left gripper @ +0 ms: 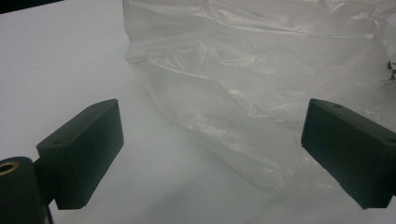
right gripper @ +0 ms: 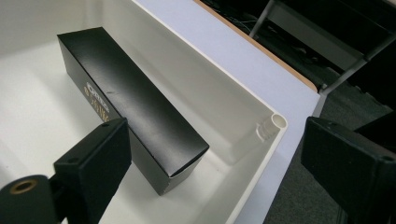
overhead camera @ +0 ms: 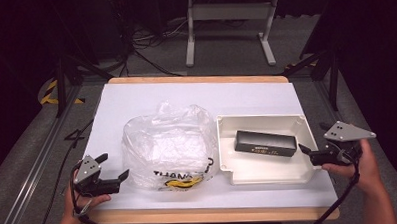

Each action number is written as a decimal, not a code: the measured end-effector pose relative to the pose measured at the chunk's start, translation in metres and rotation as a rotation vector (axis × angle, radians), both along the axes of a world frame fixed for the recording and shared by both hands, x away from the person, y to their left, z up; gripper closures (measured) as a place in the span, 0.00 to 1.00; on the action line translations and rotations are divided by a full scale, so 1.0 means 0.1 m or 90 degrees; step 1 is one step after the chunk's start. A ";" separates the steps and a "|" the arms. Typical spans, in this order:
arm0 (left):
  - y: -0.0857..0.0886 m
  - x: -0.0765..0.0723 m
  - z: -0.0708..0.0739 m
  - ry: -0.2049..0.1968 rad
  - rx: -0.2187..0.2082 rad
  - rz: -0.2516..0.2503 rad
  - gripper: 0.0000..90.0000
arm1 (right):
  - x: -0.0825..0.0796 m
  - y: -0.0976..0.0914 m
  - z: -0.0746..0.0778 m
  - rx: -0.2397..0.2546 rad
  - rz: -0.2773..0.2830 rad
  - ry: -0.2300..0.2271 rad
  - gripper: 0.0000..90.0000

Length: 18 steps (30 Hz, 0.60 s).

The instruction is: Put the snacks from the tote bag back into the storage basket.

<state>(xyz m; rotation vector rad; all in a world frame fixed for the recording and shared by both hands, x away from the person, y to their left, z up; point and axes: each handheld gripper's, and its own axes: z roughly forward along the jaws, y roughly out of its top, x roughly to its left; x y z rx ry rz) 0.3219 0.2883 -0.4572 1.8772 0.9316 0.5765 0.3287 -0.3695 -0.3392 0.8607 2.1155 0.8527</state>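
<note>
Each gripper, the left gripper [overhead camera: 112, 171] and the right gripper [overhead camera: 305, 149], has blocky black jaws and a grey three-cornered plate with small holes. Black cables trail from both. A brass-ringed hole sits beside one jaw.

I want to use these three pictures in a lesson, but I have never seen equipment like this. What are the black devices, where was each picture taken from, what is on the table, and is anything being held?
A person sits at a table with a hand tool in each hand. Each tool is a gripper with two black jaws that pinch.

The high view looks down from above the person. There the left gripper is at the left and the right gripper at the right.

The other two pictures come from small cameras riding on the grippers, looking out between their own jaws.

On the white surface lie a crumpled clear plastic bag and a white tray. A long black box lies inside the tray.

Nothing is held. The left gripper stands open facing the bag. The right gripper is open beside the tray's right edge, near the box's end.
</note>
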 end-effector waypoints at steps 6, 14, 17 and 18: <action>0.00 0.00 0.00 -0.001 0.000 -0.001 0.07 | -0.11 -0.04 -0.11 0.017 -0.012 -0.002 0.09; 0.00 0.00 0.00 -0.001 0.000 0.001 0.07 | -0.20 -0.10 -0.24 0.029 -0.020 0.004 0.08; 0.00 0.00 0.00 -0.001 0.000 0.000 0.07 | -0.24 -0.13 -0.30 0.033 -0.026 0.005 0.08; 0.00 0.00 0.00 -0.001 0.000 -0.001 0.07 | -0.25 -0.13 -0.32 0.037 -0.025 0.008 0.08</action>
